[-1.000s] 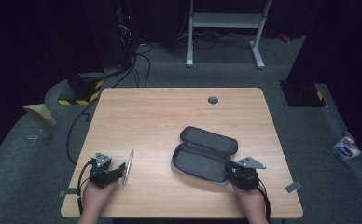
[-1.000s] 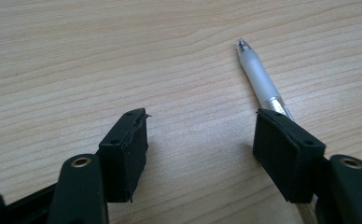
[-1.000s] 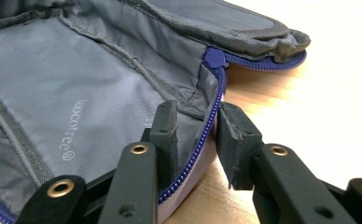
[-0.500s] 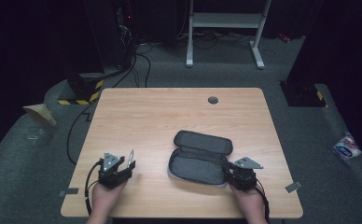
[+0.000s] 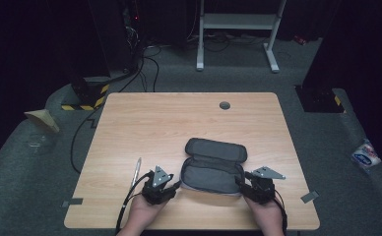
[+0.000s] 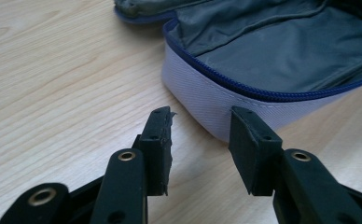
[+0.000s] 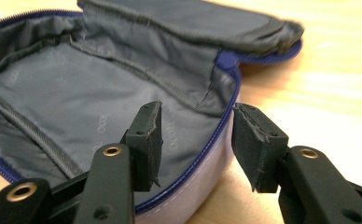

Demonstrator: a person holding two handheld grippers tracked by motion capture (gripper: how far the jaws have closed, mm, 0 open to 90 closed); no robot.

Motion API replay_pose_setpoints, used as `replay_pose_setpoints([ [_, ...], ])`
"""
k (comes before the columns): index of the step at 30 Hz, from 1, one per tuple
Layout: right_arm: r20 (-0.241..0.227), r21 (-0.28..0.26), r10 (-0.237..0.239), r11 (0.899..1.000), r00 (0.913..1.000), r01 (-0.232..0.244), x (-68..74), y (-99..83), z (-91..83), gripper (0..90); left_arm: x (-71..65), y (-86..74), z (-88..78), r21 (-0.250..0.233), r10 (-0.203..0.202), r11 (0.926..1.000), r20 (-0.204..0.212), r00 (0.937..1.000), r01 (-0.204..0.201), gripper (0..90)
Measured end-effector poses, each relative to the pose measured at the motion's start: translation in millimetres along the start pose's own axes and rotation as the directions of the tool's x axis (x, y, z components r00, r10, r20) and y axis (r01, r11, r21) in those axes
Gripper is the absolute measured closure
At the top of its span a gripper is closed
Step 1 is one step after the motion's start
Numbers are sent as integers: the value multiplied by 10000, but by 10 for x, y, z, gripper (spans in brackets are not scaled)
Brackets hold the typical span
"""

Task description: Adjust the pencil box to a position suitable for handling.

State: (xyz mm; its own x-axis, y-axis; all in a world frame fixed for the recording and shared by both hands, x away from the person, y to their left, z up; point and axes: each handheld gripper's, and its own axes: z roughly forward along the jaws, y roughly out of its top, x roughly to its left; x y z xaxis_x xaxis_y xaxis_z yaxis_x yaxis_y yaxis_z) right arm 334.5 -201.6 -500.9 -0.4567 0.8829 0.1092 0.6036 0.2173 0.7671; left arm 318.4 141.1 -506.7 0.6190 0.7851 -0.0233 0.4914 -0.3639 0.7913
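From the high view we see an open pouch [image 5: 213, 167] lying on the table [image 5: 144, 123] towards its near edge, lid flap folded back away from us, with the left gripper [image 5: 172, 186] just beside the pouch's left end and the right gripper [image 5: 242, 183] at its right end; a thin pen-like stick [image 5: 137, 170] lies left of the pouch, too small for us to name surely. In the left gripper view, the jaws have just been closing, yet they stand apart with nothing between them, one pad near the pouch's pale fabric wall [image 6: 207, 100] but not pressing it: released. The cloth looks soft and light, so we judge it will sag and slide if pulled; the stitched zip rim [image 6: 244, 88] seems the firmest place to pinch. In the right gripper view, the jaws have just been opening and straddle the pouch's rim [image 7: 216, 135], one inside over the grey lining [image 7: 76, 102], one outside; neither pad presses, so this claw is released too. The pouch's far corners are cut off, and we cannot tell what lies under the lining folds.
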Motion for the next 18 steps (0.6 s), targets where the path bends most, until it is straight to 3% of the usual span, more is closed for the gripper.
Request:
replay_pose_setpoints([
  [5,26,192,-128,9997,9999,127,42,-12,64,547,-23,-16,2,-42,71,10000,70,9999,-71,590],
  [12,-174,42,-434,9990,9989,435,89,58,196,545,38,-109,-70,-85,-377,9993,10,9993,377,597],
  [18,-196,-6,-558,9984,9982,558,145,169,333,534,50,-161,-121,-70,-531,9986,-171,9984,530,599],
])
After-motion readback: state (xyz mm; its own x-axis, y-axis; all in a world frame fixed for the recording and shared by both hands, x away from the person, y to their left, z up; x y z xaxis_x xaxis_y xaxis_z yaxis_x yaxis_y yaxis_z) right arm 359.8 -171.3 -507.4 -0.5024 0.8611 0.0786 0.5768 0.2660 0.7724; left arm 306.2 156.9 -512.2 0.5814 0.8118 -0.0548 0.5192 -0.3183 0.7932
